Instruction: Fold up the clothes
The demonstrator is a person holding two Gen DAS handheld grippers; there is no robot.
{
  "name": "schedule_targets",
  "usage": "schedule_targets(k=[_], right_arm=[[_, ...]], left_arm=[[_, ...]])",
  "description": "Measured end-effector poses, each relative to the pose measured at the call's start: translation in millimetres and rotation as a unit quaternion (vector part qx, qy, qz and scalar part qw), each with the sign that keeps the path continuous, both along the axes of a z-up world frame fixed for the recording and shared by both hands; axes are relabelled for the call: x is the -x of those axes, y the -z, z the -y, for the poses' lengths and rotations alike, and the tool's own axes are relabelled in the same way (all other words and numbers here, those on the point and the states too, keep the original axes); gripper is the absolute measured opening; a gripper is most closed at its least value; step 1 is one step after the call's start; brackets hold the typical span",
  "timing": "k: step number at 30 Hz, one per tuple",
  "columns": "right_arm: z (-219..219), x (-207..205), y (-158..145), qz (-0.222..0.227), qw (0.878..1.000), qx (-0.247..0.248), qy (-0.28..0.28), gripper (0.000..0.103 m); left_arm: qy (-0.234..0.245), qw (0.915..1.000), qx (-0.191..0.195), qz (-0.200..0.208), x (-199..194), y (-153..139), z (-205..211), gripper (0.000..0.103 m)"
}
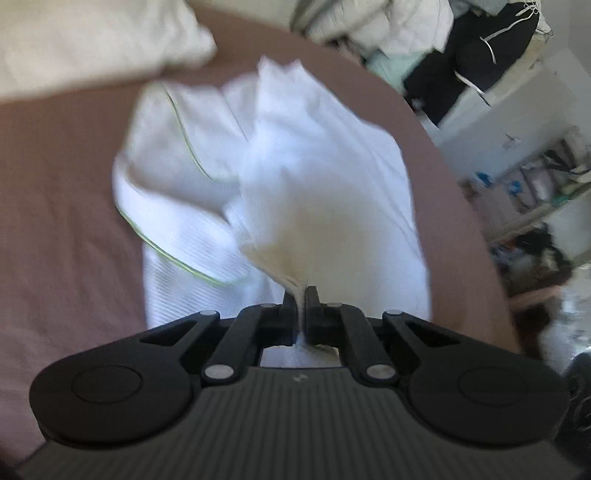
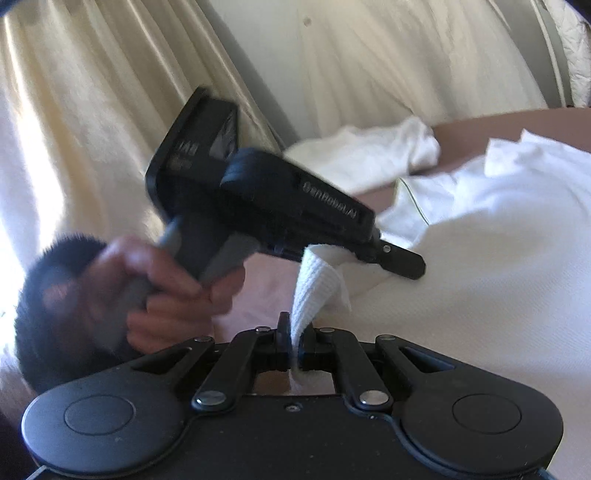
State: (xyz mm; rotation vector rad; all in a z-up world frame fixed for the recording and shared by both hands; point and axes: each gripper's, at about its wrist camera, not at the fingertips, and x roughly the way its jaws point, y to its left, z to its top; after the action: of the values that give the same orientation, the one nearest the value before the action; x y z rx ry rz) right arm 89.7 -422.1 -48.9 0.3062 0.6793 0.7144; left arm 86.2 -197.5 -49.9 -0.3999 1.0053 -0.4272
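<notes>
A white ribbed garment [image 1: 314, 166] with thin green piping lies bunched on the brown bed sheet [image 1: 55, 184]. My left gripper [image 1: 301, 295] is shut on a gathered fold of it at the near edge, and the cloth rises out of the jaws. In the right wrist view, my right gripper [image 2: 295, 332] is shut on a corner of the same white garment [image 2: 480, 240]. The left gripper [image 2: 402, 263] shows there from the side, held by a hand [image 2: 166, 288], its fingers pressed into the cloth just beyond mine. The picture is blurred.
A second white cloth [image 2: 369, 155] lies farther back on the sheet, also seen as the pale heap [image 1: 92, 40] at top left. Cream curtains [image 2: 92, 110] hang behind. Piled clothes [image 1: 406, 29] and a black garment [image 1: 472, 62] stand past the bed's right edge.
</notes>
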Motion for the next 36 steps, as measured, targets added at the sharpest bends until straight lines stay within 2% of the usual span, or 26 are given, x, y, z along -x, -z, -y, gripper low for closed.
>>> schedule_targets(k=[2,3,5,6,7,9,12,14,17,19,22,24,25,26,27,28,29,30,31,32,33,34,35,36], right_arm=[[0,-1,6,-0.01,1.0,-0.005,-0.002,0.007],[-2,-4,13,-0.027,1.0,0.004,0.001,0.01],[-6,-8,29,-0.074,0.996,0.052,0.014,0.02],[-4,-7,33,-0.088,0.993,0.08,0.021,0.03],[-2,-5,36,-0.099,0.989,0.107,0.029,0.034],[13,8,30,-0.093,0.986,0.127,0.052,0.038],[48,28,13,-0.077,0.985,0.141,0.067,0.055],[69,39,2,-0.065,0.978,0.185,0.073,0.056],[94,61,5,-0.084,0.964,0.238,0.077,0.056],[105,77,15,-0.105,0.961,0.244,0.082,0.056],[117,97,29,-0.125,0.966,0.209,0.086,0.056],[112,93,38,-0.133,0.968,0.197,0.076,0.056],[109,92,42,-0.13,0.969,0.198,0.073,0.056],[106,91,46,-0.125,0.968,0.203,0.071,0.056],[105,89,50,-0.125,0.968,0.207,0.068,0.056],[104,90,55,-0.129,0.967,0.212,0.064,0.056],[103,89,61,-0.133,0.964,0.22,0.062,0.056],[103,88,64,-0.133,0.965,0.219,0.064,0.056],[103,88,65,-0.131,0.966,0.214,0.067,0.056],[103,88,67,-0.128,0.967,0.209,0.071,0.056],[104,89,65,-0.118,0.969,0.203,0.074,0.049],[104,92,63,-0.105,0.972,0.195,0.076,0.027],[105,95,58,-0.094,0.974,0.191,0.078,0.02],[106,98,53,-0.084,0.975,0.187,0.08,0.017]], left_arm=[[-0.02,0.9983,-0.053,0.016,6,-5,0,0.004],[-0.022,0.9968,-0.077,0.007,6,-1,2,0.004],[-0.02,0.9928,-0.112,-0.038,-3,18,8,0.002],[-0.018,0.9904,-0.123,-0.06,-7,26,11,0.002],[-0.019,0.9893,-0.125,-0.073,-10,31,11,0.002],[-0.026,0.9873,-0.133,-0.082,-15,34,11,0.002],[-0.029,0.987,-0.138,-0.076,-15,31,12,0.002],[-0.022,0.9881,-0.133,-0.074,-15,30,13,0.002],[-0.012,0.9896,-0.121,-0.076,-17,31,15,0.005],[-0.01,0.9892,-0.12,-0.083,-18,33,15,0.005],[-0.011,0.9876,-0.124,-0.097,-21,39,18,0.006],[-0.011,0.9869,-0.121,-0.107,-22,43,19,0.013],[-0.01,0.9871,-0.114,-0.112,-22,44,20,0.022],[-0.008,0.988,-0.101,-0.117,-20,44,19,0.043],[-0.004,0.9889,-0.083,-0.123,-19,44,19,0.056],[-0.001,0.9895,-0.067,-0.128,-18,44,19,0.074],[0.005,0.9897,-0.062,-0.129,-17,44,20,0.079],[0.01,0.9897,-0.061,-0.129,-16,45,21,0.079],[0.011,0.9891,-0.078,-0.124,-14,45,24,0.075],[0.012,0.9881,-0.098,-0.118,-12,45,28,0.059],[0.015,0.9859,-0.127,-0.108,-9,44,33,0.046],[0.018,0.9827,-0.156,-0.098,-6,42,38,0.014],[0.021,0.979,-0.183,-0.087,-3,40,43,0.003],[0.024,0.9761,-0.205,-0.069,4,33,47,0.003]])
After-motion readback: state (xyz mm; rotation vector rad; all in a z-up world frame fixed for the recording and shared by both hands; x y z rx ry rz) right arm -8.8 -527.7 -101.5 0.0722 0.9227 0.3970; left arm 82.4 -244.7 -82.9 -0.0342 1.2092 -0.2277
